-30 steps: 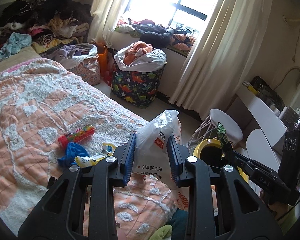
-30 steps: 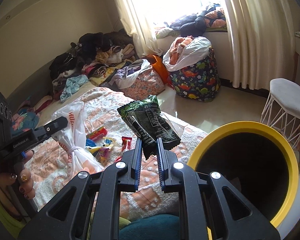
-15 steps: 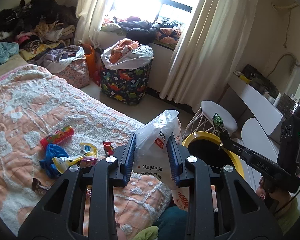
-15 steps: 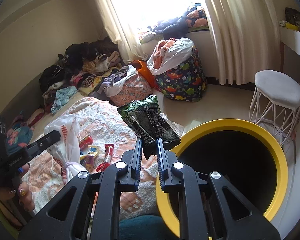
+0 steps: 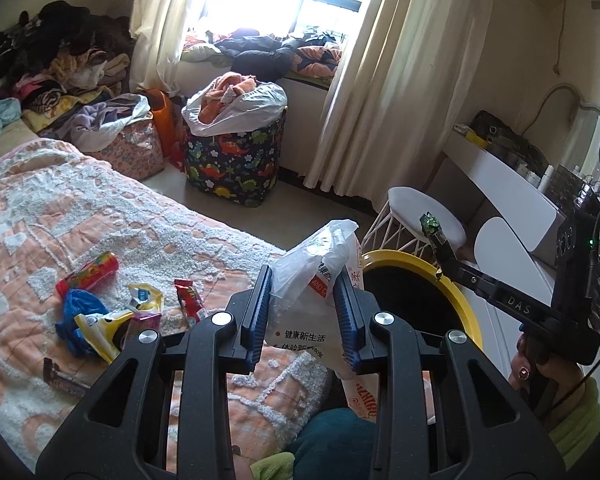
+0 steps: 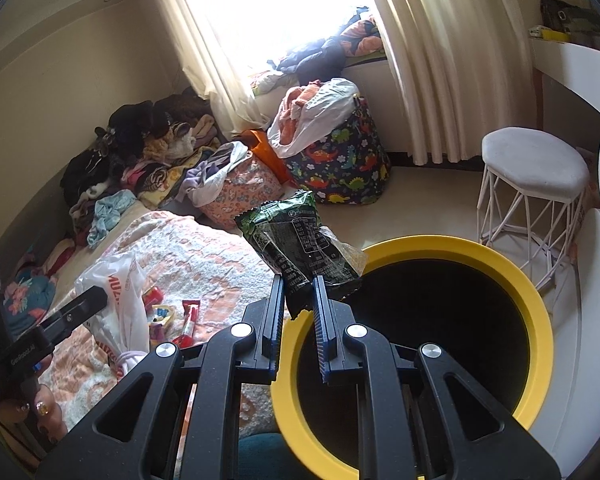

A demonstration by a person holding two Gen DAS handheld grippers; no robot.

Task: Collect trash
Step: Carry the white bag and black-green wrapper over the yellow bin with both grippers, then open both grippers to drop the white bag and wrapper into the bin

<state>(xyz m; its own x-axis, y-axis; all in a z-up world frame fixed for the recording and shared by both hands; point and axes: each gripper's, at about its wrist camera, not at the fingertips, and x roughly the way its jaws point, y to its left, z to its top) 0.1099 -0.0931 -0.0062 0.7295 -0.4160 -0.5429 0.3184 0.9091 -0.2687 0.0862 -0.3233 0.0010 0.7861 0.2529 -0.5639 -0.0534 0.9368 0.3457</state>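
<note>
My left gripper (image 5: 305, 280) is shut on a white plastic bag (image 5: 312, 300) with red print, held over the bed's edge. My right gripper (image 6: 297, 284) is shut on a dark green snack wrapper (image 6: 296, 240), held at the near rim of the yellow-rimmed black bin (image 6: 512, 276). From the left wrist view the bin (image 5: 466, 308) stands just right of the bag, and the right gripper (image 5: 436, 240) reaches over its far rim with the wrapper. Several loose wrappers (image 5: 112, 312) and a candy tube (image 5: 88, 276) lie on the bedspread. The bag (image 6: 120, 304) also shows at the left in the right wrist view.
A peach and white bedspread (image 5: 60, 208) covers the bed. A dinosaur-print hamper (image 5: 232, 160) and a floral bag (image 5: 132, 148) stand on the floor by the curtains. A white wire stool (image 6: 532, 184) and a white desk (image 5: 504, 188) stand right of the bin.
Both grippers have swung to the right with the bag and the wrapper. The yellow bin now fills more of the right wrist view, and the wrapper sits at its rim.
</note>
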